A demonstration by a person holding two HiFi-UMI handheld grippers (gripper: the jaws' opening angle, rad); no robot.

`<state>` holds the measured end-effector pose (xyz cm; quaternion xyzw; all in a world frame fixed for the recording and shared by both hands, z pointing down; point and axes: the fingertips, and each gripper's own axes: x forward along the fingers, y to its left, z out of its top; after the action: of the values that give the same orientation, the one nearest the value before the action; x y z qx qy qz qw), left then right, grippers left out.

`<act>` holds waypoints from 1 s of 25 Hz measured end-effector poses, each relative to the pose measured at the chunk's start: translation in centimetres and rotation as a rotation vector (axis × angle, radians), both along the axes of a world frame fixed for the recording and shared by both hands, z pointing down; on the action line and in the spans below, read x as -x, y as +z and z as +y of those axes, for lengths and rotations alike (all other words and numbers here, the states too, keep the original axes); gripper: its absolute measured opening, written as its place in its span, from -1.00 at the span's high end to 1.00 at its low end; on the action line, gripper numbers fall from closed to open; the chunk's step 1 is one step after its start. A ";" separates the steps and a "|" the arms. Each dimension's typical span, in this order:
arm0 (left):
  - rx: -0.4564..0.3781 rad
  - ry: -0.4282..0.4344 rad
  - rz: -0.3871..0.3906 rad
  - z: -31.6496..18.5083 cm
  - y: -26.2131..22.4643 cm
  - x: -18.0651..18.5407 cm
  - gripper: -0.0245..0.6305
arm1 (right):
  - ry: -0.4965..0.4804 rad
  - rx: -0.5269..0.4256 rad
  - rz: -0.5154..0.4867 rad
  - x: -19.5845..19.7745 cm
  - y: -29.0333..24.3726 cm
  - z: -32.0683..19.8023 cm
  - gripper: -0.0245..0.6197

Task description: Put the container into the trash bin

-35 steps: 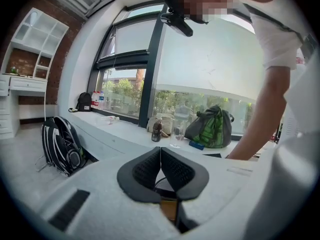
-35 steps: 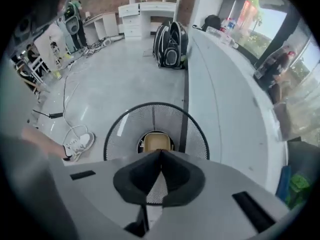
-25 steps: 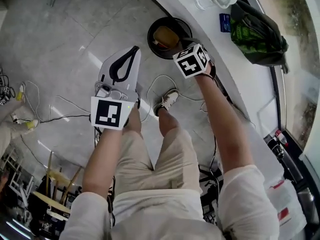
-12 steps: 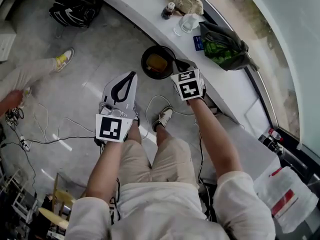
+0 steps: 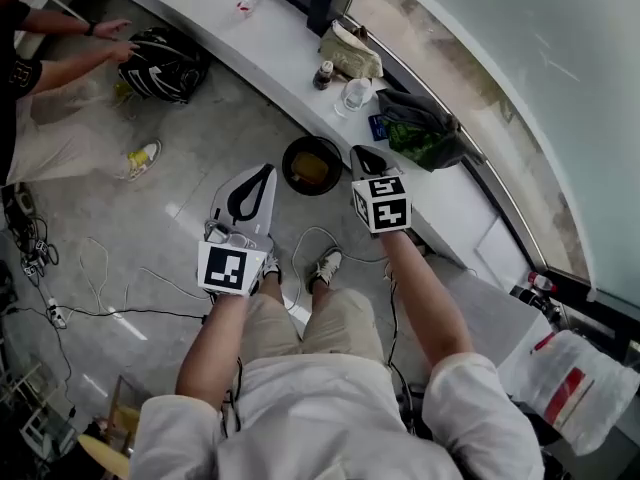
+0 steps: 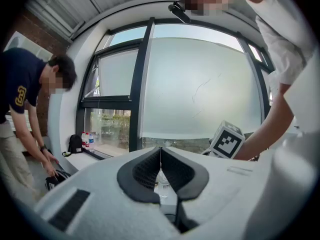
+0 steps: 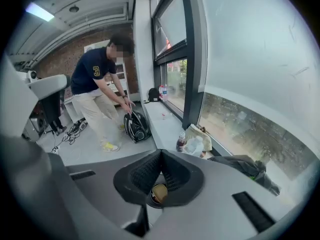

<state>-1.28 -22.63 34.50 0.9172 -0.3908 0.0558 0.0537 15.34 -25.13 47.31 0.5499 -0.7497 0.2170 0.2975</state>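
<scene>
- Your left gripper (image 5: 268, 170) has its jaws pressed together, empty; your right gripper (image 5: 358, 151) is also closed on nothing.
- Cables (image 5: 100, 313) trail over the floor (image 5: 190, 138) to your left and loop round your shoe (image 5: 325, 266); bare floor lies open left of the grippers.
- The black trash bin (image 5: 287, 168) stands on the floor between the two gripper tips, just beside the edge of the white ledge (image 5: 280, 43).
- The tan container (image 5: 310, 170) lies inside the bin.
- On the ledge stand a dark bottle (image 5: 323, 75), a beige bag (image 5: 350, 53) and a green-black bag (image 5: 420, 128).
- Far left, another person (image 5: 45, 118) reaches for a black bag (image 5: 165, 63) on the floor.
</scene>
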 end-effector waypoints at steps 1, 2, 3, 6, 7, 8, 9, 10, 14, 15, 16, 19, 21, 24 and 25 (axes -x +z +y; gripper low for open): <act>-0.008 0.001 0.001 0.0 -0.9 -0.1 0.87 | 0.005 -0.017 -0.007 -0.1 -1.1 -0.1 0.92; -0.014 0.002 0.002 0.0 -1.7 -0.1 0.87 | 0.010 -0.034 -0.013 -0.2 -2.1 -0.2 0.92; -0.022 0.002 0.003 0.0 -2.5 -0.1 0.87 | 0.013 -0.053 -0.019 -0.3 -3.2 -0.3 0.92; -0.045 0.000 0.007 0.2 -4.7 0.0 0.86 | 0.016 -0.106 -0.036 -0.3 -6.3 -0.6 0.92; -0.051 -0.001 0.008 0.3 -5.4 0.0 0.86 | 0.015 -0.122 -0.043 -0.3 -7.4 -0.5 0.92; -0.058 -0.003 0.010 0.6 -6.1 0.0 0.87 | 0.014 -0.138 -0.051 -0.3 -8.4 -0.4 0.92; -0.064 -0.004 0.012 0.8 -6.8 -0.1 0.86 | 0.015 -0.155 -0.059 -0.4 -9.5 -0.3 0.92; -0.072 -0.006 0.015 1.0 -7.4 -0.2 0.87 | 0.016 -0.173 -0.067 -0.6 -10.5 -0.3 0.92; -0.107 -0.015 0.030 1.6 -10.2 -0.1 0.87 | 0.015 -0.243 -0.100 -0.8 -14.5 0.0 0.92; -0.114 -0.018 0.032 1.7 -10.9 0.0 0.87 | 0.011 -0.259 -0.105 -0.7 -15.5 0.1 0.92; -0.126 -0.022 0.035 1.7 -11.6 0.2 0.86 | 0.006 -0.276 -0.109 -0.6 -16.5 0.2 0.92; -0.179 -0.029 0.051 1.7 -13.9 0.4 0.86 | -0.009 -0.328 -0.116 -0.6 -19.4 0.5 0.92; -0.195 -0.030 0.061 2.0 -15.3 0.5 0.87 | -0.013 -0.359 -0.122 -0.7 -21.2 1.0 0.92; -0.217 -0.035 0.075 2.4 -17.4 0.8 0.87 | -0.015 -0.407 -0.132 -0.9 -23.9 1.7 0.92; -0.227 -0.038 0.082 2.5 -18.1 0.9 0.86 | -0.014 -0.424 -0.135 -1.0 -24.8 1.9 0.92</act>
<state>-2.20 -20.09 16.45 0.9114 -0.4093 -0.0272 -0.0336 16.38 -23.21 22.54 0.5791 -0.8006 0.0885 0.1259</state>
